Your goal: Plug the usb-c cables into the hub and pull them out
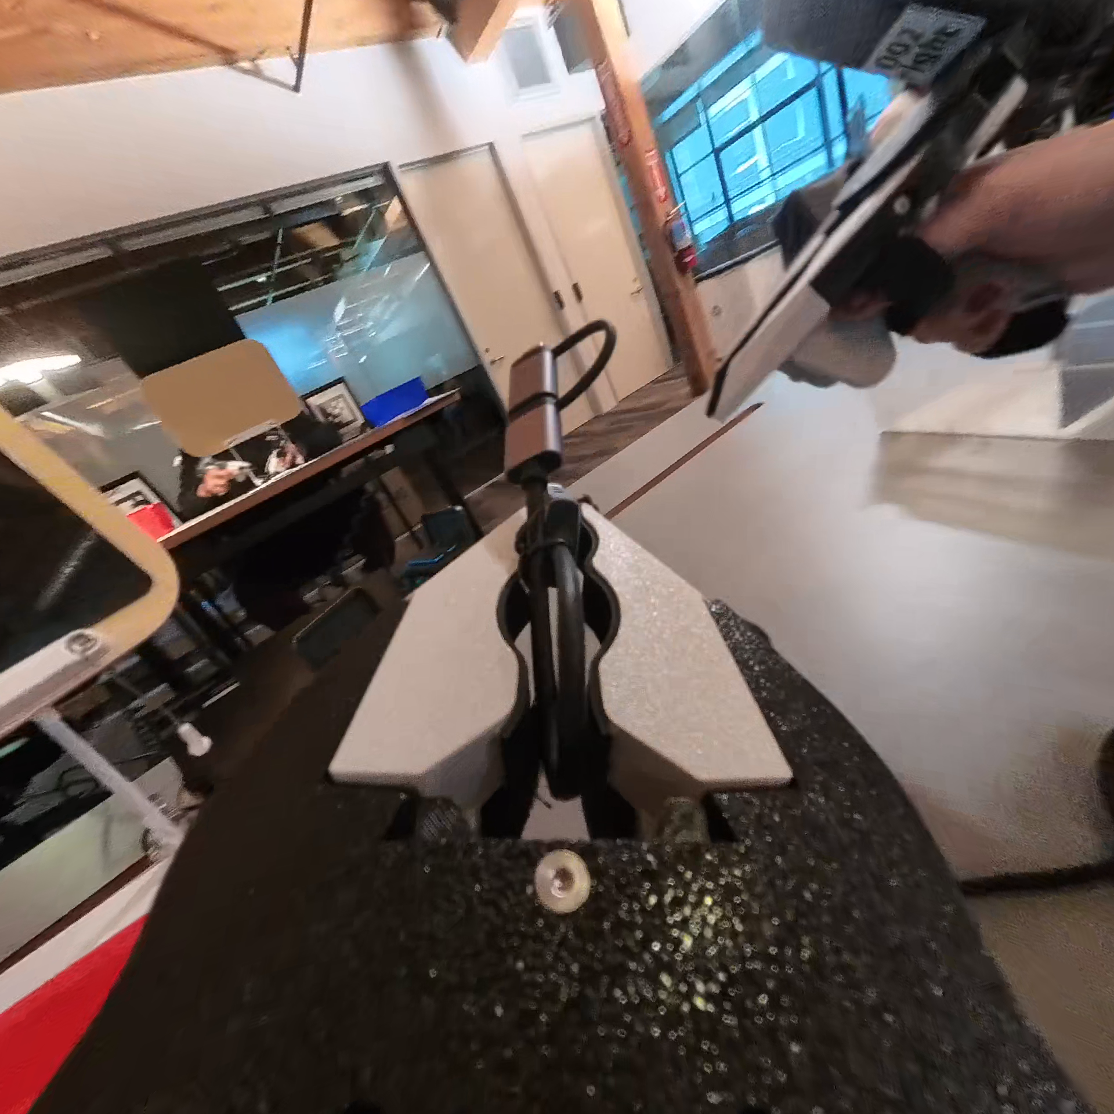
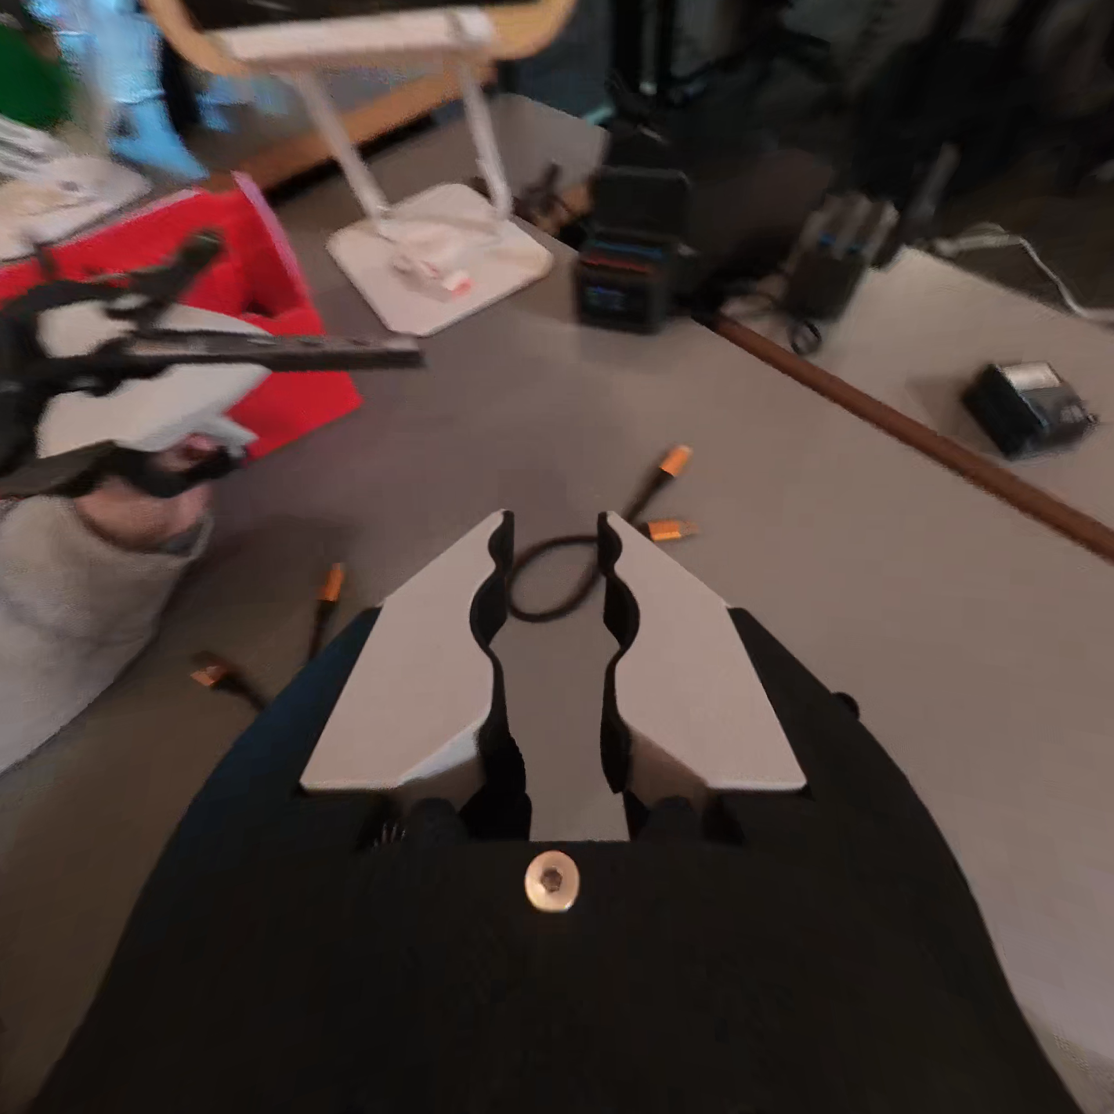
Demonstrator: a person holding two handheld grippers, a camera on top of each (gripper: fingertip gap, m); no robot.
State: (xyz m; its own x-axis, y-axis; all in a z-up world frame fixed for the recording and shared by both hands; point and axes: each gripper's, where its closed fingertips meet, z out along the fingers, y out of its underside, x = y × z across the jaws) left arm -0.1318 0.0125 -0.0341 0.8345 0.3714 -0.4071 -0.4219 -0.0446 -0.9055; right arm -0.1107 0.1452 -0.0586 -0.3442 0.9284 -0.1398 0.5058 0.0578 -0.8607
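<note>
My left gripper [image 1: 551,512] is shut on a looped black cable [image 1: 557,651] that leads up into a grey metal hub [image 1: 533,416]. The hub stands upright just beyond the fingertips, lifted off the table. My right gripper [image 2: 554,518] is open and empty above the grey table [image 2: 783,603]. Below it lie USB-C cables with orange plugs [image 2: 675,461], [image 2: 672,530], [image 2: 330,582], joined by a black cable loop [image 2: 542,579]. The right gripper also shows at the upper right of the left wrist view [image 1: 735,386], held by a hand.
A red box [image 2: 259,289], a white lamp base [image 2: 440,259] and black devices [image 2: 627,283], [image 2: 1025,410] stand on the table. A brown seam [image 2: 904,428] crosses it. A light sleeve [image 2: 78,603] is at the left. A person sits at a far table [image 1: 241,470]. The gap from one gripper's tips to the other's is roughly 15 centimeters.
</note>
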